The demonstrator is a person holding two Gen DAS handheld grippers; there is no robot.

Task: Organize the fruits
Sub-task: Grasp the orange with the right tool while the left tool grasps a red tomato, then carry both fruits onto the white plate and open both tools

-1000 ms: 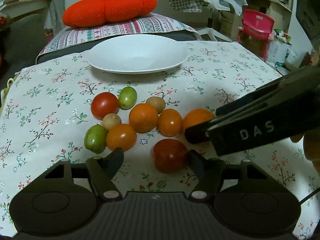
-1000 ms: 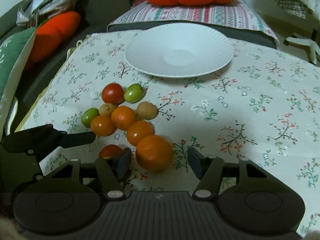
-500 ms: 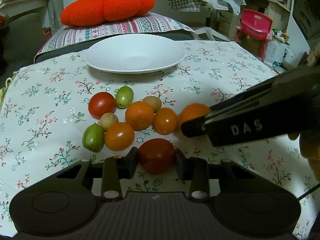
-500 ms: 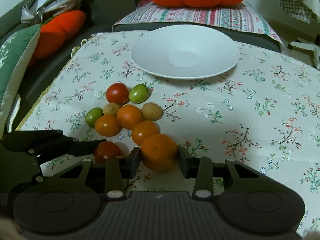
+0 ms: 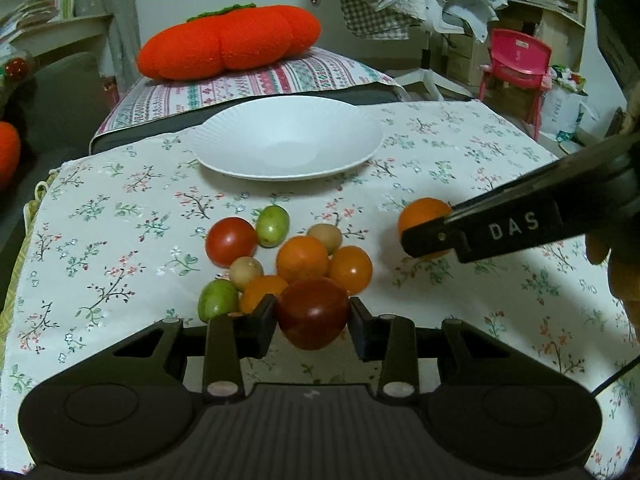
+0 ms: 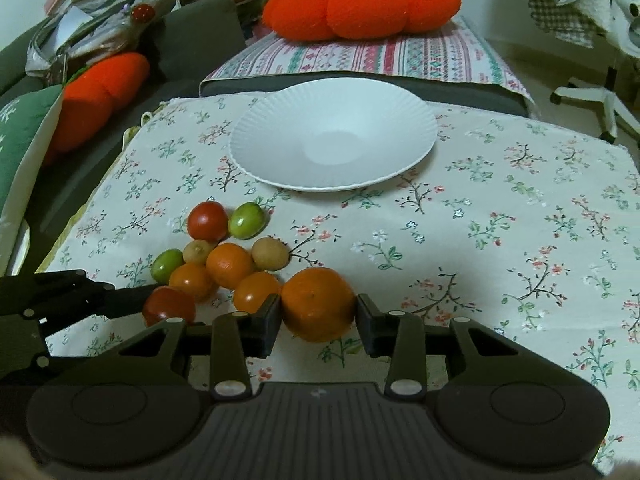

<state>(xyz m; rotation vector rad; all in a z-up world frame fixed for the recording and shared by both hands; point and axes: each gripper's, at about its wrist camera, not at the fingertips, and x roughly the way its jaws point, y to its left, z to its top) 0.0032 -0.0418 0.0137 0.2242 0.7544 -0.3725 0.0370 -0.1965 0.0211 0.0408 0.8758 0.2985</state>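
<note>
Beyond both clenched grips, the white plate (image 6: 332, 136) is being faced: a dark tomato (image 5: 313, 314) by the left hand-held gripper (image 5: 312, 322), an orange (image 6: 318, 304) by the right hand-held gripper (image 6: 318, 320).

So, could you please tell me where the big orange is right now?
In the right wrist view, the big orange sits between the right gripper's fingers, just right of the fruit cluster and nearer than the white plate.

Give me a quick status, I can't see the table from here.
Left gripper shut on dark red tomato. Right gripper shut on large orange. White plate bare, path to it open. Eight fruits left in cluster.
</note>
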